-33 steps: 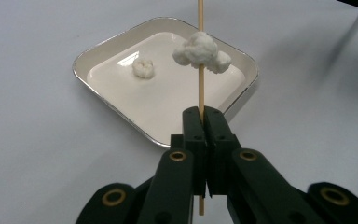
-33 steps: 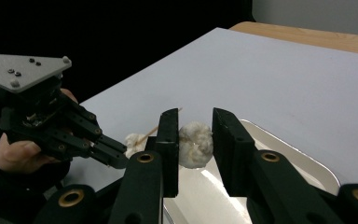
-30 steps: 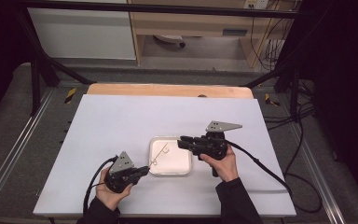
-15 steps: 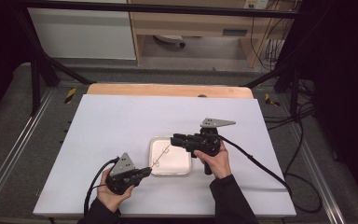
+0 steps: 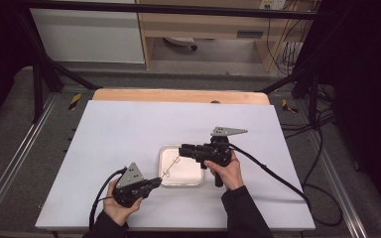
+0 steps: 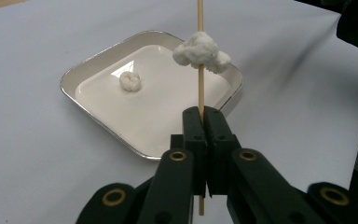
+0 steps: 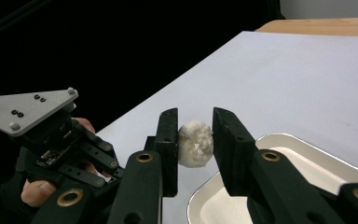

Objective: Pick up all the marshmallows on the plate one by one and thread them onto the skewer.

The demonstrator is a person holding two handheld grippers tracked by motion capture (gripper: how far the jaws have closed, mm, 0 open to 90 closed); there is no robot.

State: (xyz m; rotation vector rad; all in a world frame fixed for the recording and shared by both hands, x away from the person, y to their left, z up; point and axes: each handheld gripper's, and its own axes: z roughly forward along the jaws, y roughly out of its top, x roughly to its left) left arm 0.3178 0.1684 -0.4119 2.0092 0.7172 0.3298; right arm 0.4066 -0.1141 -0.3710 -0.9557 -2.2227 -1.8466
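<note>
A person is threading soft white pieces onto a wooden skewer [image 6: 200,70] over a white square dish [image 6: 98,65] on the pale table [image 5: 129,129]. The left gripper [image 6: 203,116] is clamping the skewer with its jaws fully together, the stick rising straight up from between the fingertips and already carrying one fluffy white lump [image 6: 201,51] just above them. The right gripper [image 7: 195,140] is pinching a second white puff [image 7: 195,143] between its narrowly parted jaws, the pads pressing it on both sides, and is holding it near the skewer's far end, above the dish. A third small piece [image 6: 130,81] is lying in the dish, beyond and to the left of the left gripper's fingertips. The risks from here look plain: the puff seems soft, so a harder squeeze could crush or tear it, and if the skewer's tip is meeting it off-centre the stick may split the side or push it out from between the pads. The thin skewer, gripped low, could also bend or swivel under the push, sending the threaded lump sliding down.
</note>
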